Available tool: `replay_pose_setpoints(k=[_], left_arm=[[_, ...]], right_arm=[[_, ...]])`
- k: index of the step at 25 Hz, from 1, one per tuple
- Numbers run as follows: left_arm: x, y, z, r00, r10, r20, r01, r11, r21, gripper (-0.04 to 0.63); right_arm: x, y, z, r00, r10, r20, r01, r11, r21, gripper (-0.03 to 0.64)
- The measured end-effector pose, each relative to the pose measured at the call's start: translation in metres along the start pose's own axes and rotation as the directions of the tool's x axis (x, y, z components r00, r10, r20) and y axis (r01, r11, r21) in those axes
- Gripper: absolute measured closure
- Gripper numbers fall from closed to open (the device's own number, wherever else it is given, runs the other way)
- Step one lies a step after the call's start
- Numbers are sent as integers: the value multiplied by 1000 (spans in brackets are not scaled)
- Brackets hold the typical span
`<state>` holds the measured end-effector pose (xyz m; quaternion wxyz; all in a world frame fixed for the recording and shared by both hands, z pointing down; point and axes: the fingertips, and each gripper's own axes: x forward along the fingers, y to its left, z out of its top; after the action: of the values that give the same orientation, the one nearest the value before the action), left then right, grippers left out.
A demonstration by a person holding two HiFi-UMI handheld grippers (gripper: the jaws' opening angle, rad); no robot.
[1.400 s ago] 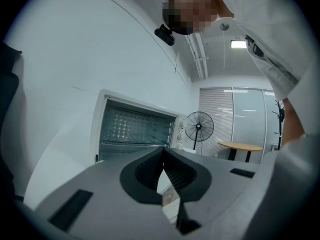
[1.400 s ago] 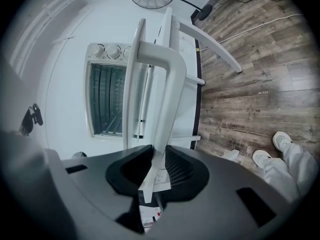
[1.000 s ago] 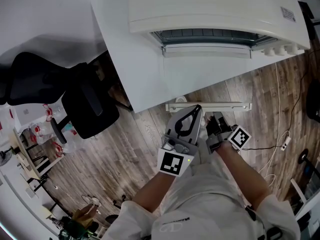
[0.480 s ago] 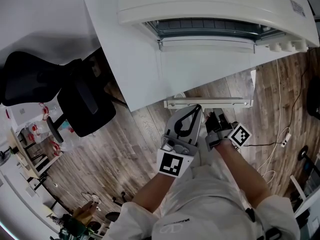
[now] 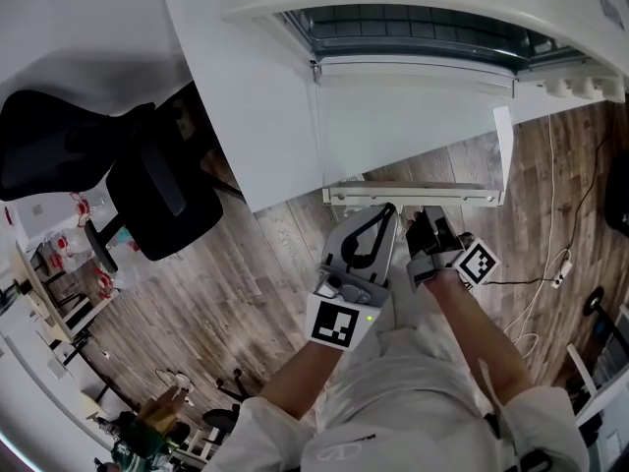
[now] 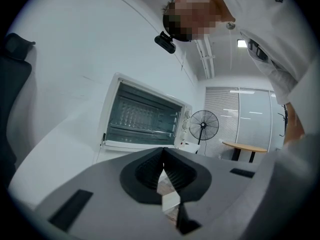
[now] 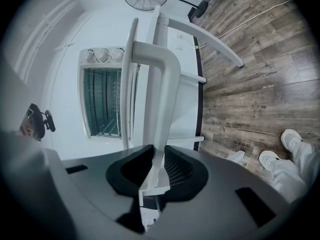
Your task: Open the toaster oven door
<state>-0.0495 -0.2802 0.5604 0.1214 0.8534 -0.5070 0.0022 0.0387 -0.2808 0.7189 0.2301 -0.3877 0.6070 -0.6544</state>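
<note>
- Right gripper (image 7: 156, 153): jaws narrow, just been closing, pads clamped on door handle (image 7: 161, 84).
- Door (image 5: 408, 131): open, runs ahead of right gripper to toaster oven (image 5: 413, 18) on white table (image 5: 256, 116).
- Left gripper (image 6: 163, 153): jaws together, nothing between; just beside right gripper, tips near handle.

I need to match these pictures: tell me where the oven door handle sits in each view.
Head view: handle, below centre, a level white bar.
Left gripper view: not clearly visible.
Right gripper view: handle at centre, running upward.
Shared landmark: the oven knobs.
</note>
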Motion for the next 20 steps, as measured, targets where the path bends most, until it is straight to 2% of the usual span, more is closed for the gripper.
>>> replay_pose_setpoints(k=[13, 20], left_arm=[[-19, 3, -7, 999, 45, -3, -45, 999, 7, 586], [-26, 2, -7, 999, 46, 1, -46, 999, 7, 586]], right_arm=[[0, -2, -1, 1000, 24, -16, -24, 999, 22, 530], [-7, -6, -8, 996, 81, -29, -75, 982, 172, 529]])
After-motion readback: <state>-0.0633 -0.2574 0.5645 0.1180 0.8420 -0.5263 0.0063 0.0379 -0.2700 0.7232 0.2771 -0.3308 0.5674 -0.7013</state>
